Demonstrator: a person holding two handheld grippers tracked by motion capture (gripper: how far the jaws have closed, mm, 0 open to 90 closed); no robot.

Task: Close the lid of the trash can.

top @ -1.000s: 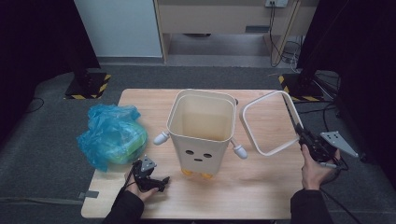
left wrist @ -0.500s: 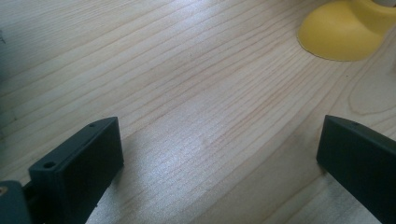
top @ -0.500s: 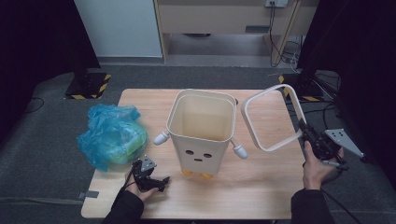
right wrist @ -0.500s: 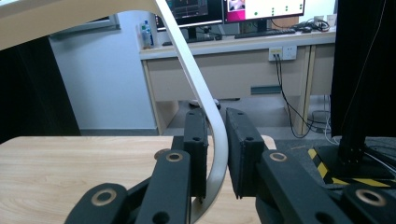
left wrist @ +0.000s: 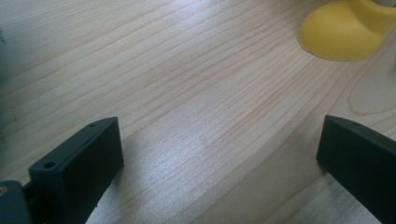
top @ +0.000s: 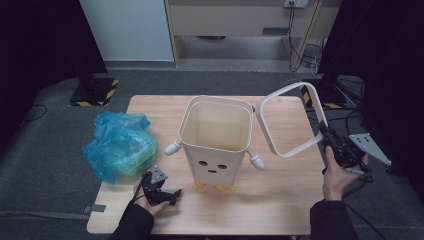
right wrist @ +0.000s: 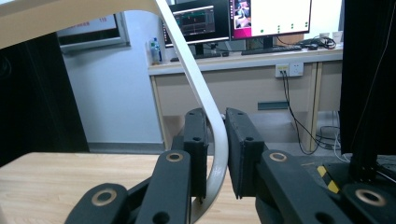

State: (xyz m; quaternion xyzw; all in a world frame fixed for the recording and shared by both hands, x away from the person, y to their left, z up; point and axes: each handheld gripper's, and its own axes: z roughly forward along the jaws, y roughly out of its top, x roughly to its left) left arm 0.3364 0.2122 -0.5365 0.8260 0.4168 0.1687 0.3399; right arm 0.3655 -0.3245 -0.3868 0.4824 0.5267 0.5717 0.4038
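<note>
My right claw (top: 326, 134) clamps the cream ring frame (top: 290, 120), tilted above the tabletop's (top: 280, 210) right edge; left claw (top: 162, 192) gapes open, near edge.

Bin ring (top: 291, 120) higher, more tilted

You are working in a lab or recording studio: black curtains (top: 30, 60) hem in your wooden table (top: 280, 210), hazard-striped stand bases (top: 92, 95) sit on grey carpet, and monitors (right wrist: 201, 23) line a desk (right wrist: 243, 58) with wall sockets (right wrist: 289, 70).
</note>
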